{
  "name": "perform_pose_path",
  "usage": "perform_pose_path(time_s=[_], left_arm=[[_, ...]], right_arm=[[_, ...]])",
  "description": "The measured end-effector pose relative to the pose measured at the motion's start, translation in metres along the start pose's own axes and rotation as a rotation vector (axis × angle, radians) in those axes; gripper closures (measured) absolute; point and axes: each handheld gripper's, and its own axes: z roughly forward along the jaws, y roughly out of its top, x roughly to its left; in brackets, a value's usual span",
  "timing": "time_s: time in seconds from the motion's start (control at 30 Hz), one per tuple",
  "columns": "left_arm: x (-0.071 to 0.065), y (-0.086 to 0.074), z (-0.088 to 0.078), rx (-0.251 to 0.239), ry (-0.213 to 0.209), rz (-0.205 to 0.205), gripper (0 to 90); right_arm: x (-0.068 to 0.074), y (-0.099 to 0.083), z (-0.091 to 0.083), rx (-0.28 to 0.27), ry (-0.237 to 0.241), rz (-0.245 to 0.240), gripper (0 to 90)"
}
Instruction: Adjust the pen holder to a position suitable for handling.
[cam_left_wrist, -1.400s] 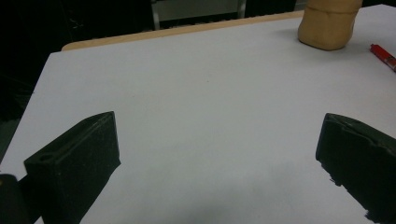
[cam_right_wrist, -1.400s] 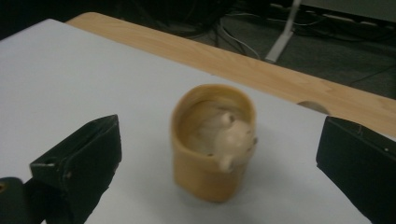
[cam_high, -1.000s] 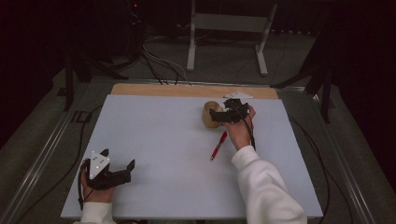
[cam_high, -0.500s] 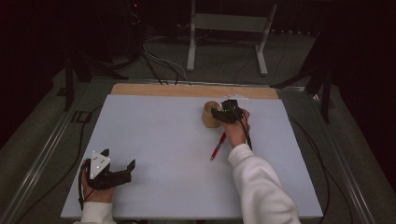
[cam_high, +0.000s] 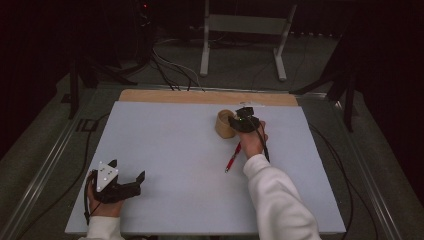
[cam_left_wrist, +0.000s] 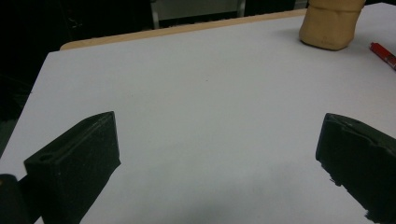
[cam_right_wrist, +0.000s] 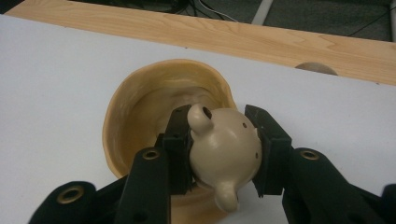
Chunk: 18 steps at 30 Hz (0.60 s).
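Both jaws of the right gripper (cam_right_wrist: 224, 154) have just been closing and now clamp a small beige pot (cam_right_wrist: 223, 156) over the cup (cam_right_wrist: 140, 107), likely to drop it in, while the left gripper (cam_high: 125, 182) rests wide open and empty on the table (cam_high: 170, 150)

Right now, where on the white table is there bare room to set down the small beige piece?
The wide white table lies bare between the left gripper and the tan cup. Crowded spot: the right gripper, its jaws just closed on the small beige holed ocarina-like piece, with the red pen beside.
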Motion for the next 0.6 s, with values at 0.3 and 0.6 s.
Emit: perform_pose_path(time_s=[0.3, 0.6], left_arm=[[0.0, 0.0, 0.0, 0.001, 0.001, -0.002, 0.2], [0.0, 0.0, 0.0, 0.004, 0.002, 0.0, 0.2]], right_arm=[[0.001, -0.003, -0.004, 0.001, 0.021, 0.003, 64.6], [0.022, -0.01, -0.015, 0.014, 0.111, -0.046, 64.6]])
